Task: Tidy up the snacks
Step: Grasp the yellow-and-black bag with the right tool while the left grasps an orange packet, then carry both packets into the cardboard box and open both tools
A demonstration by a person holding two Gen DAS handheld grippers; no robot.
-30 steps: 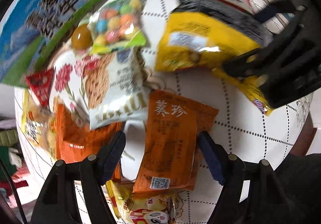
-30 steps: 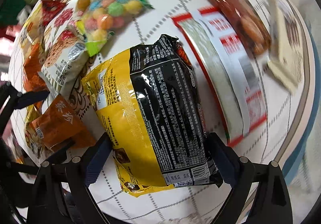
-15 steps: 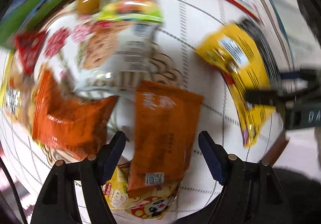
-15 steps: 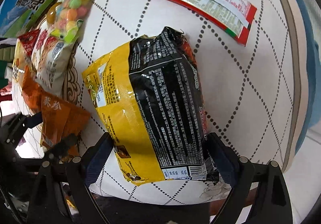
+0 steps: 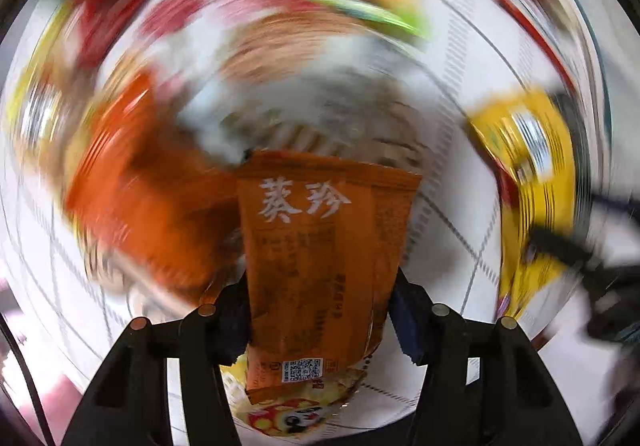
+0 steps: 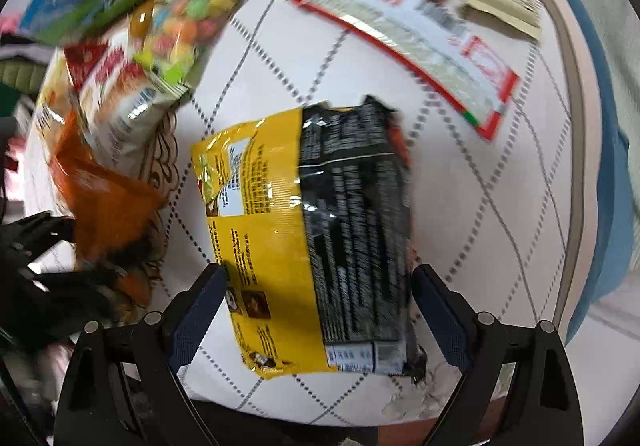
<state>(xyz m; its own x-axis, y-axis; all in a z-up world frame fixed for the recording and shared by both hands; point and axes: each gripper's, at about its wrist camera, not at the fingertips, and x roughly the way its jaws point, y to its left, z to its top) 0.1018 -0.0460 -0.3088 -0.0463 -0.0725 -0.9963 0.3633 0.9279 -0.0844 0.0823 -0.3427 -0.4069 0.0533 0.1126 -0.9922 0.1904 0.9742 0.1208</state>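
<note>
1. Clearly, the left gripper [image 5: 320, 310] pinches the orange snack packet [image 5: 320, 254], lifted above the blurred white quilted table [image 5: 448, 166].
2. Meanwhile the right gripper [image 6: 318, 306] straddles the yellow-and-black bag [image 6: 308, 230] lying on the table, fingers apparently touching its edges; grip uncertain.

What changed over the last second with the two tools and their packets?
The left tool has closed its fingers on the orange packet, which it only straddled before, and is lifting it; the background streaks. The right tool still straddles the yellow and black bag, fingers apart as before.
</note>
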